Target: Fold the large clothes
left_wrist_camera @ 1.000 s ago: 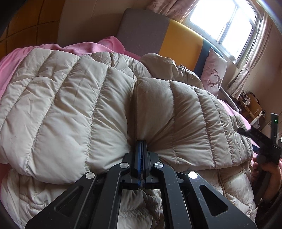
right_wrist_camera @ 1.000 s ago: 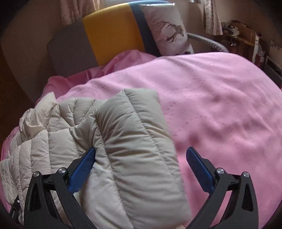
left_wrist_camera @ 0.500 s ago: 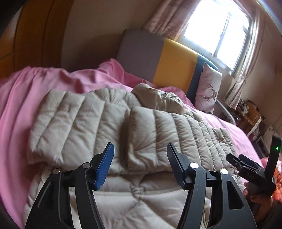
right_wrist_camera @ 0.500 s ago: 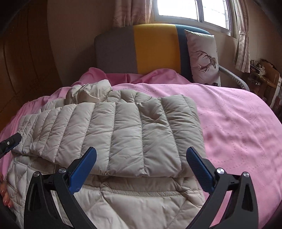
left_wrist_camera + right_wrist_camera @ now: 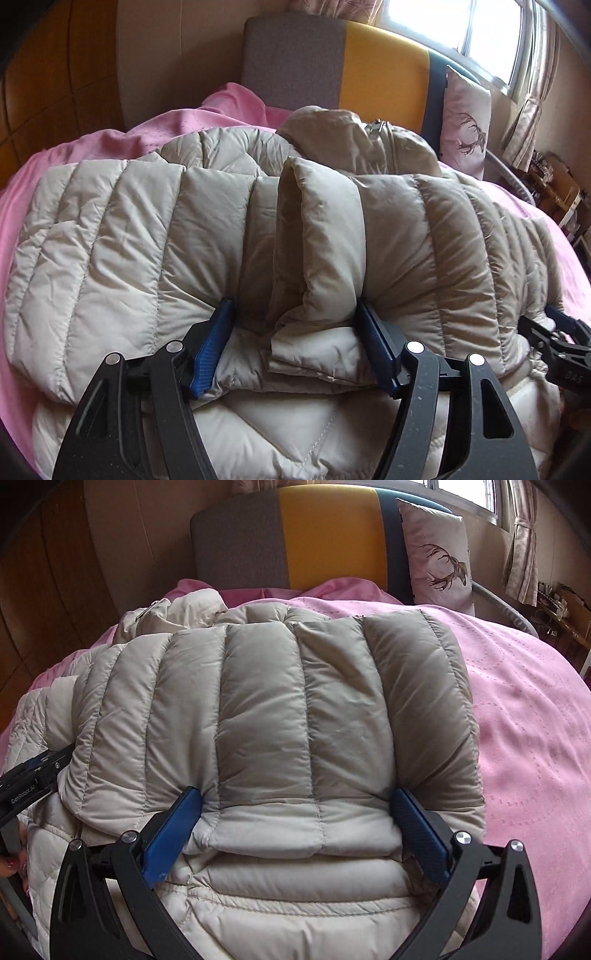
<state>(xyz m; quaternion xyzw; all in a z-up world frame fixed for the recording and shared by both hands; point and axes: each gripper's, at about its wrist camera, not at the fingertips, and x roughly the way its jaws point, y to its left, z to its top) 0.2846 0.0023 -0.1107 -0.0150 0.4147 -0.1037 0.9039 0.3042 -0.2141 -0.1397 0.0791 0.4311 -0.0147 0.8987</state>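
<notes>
A beige quilted puffer jacket (image 5: 122, 243) lies partly folded on a pink bedspread (image 5: 22, 195); it also shows in the right wrist view (image 5: 266, 716). Its two sleeves are folded across the body and overlap near the middle. My left gripper (image 5: 295, 328) is open, its blue pads set around the overlapping sleeve ends at the folded edge. My right gripper (image 5: 299, 812) is open, its pads pressing on either side of the right sleeve's folded edge. The jacket's white lining (image 5: 295, 923) shows below the fold. Each gripper shows at the edge of the other's view.
A grey, yellow and blue headboard (image 5: 328, 535) stands at the far end, with a deer-print pillow (image 5: 436, 554) against it. Bare pink bedspread (image 5: 535, 738) lies to the right of the jacket. Cluttered furniture (image 5: 554, 184) stands by the window.
The left gripper opened from shut, pulled back, then both grippers came forward and down onto the folded sleeve edge. The sleeves now lie across the jacket body.
</notes>
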